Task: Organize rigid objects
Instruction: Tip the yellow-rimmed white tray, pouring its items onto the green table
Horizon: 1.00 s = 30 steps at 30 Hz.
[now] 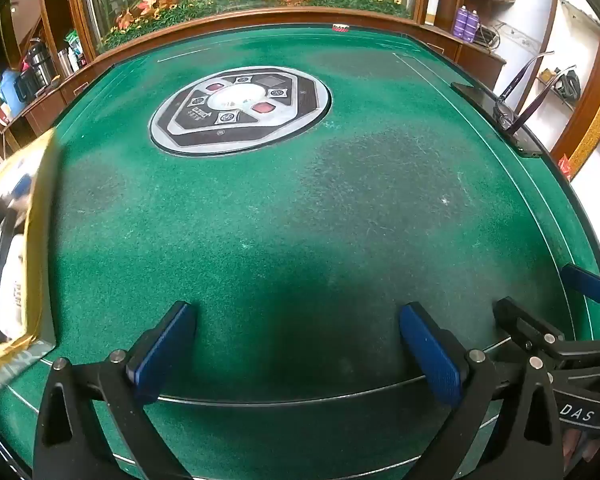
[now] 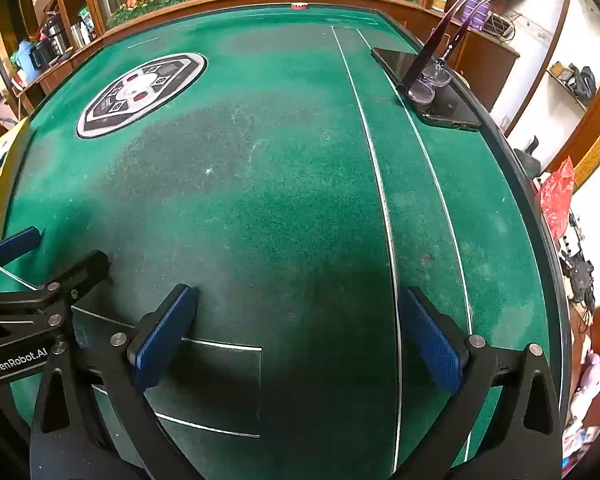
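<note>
Both of your claws, left claw (image 1: 296, 344) and right claw (image 2: 298, 338), hang wide apart and hold nothing, low over the green desk (image 2: 284, 184); I think they are ready to grab. Your glasses (image 2: 430, 82) sit upside down on the phone (image 2: 424, 86), far off by the right edge; I think they go first.

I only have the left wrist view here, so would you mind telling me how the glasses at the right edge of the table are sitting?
Observer: The glasses rest lenses-down on a dark phone, temples sticking up.
Operator: Thank you. Is the right gripper holding anything?
Observer: No, the right gripper is open and empty, with only green felt between its fingers.
Operator: Is there anything beyond the table's right edge?
Observer: Yes, a crumpled red bag sits just past that edge.
Operator: And the left gripper, from your side?
Observer: The left gripper shows at the right view's left edge, open, near a yellow box.
</note>
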### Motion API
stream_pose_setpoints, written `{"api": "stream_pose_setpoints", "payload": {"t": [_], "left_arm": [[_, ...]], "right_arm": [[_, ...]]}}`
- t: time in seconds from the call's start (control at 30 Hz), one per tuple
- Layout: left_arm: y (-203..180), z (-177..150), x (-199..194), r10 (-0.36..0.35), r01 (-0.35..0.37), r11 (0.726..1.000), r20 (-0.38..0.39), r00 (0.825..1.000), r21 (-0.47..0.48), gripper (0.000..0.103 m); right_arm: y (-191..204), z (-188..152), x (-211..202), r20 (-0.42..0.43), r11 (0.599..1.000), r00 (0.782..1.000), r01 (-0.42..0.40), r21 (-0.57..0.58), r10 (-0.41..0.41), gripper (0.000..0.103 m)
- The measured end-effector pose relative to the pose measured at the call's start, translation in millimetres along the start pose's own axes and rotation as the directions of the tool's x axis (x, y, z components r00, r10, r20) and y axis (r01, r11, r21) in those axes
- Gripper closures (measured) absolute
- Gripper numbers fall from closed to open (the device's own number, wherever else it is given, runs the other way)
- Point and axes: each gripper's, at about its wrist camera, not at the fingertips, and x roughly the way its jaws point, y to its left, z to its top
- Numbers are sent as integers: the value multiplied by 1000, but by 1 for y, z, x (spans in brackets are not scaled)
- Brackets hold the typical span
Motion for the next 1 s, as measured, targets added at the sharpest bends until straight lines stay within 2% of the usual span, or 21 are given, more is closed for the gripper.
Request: {"api": "stream_pose_setpoints", "payload": {"t": [0.53, 1.0], "left_arm": [[0, 0, 0, -3, 3, 1000, 1, 1000, -2, 0], [0, 0, 0, -4, 4, 1000, 0, 1000, -2, 0]], "right_arm": [[-1, -2, -2, -15, 1000, 1000, 2, 8, -2, 1], [-8, -36, -20, -25, 998, 999, 26, 49, -25, 1]]}}
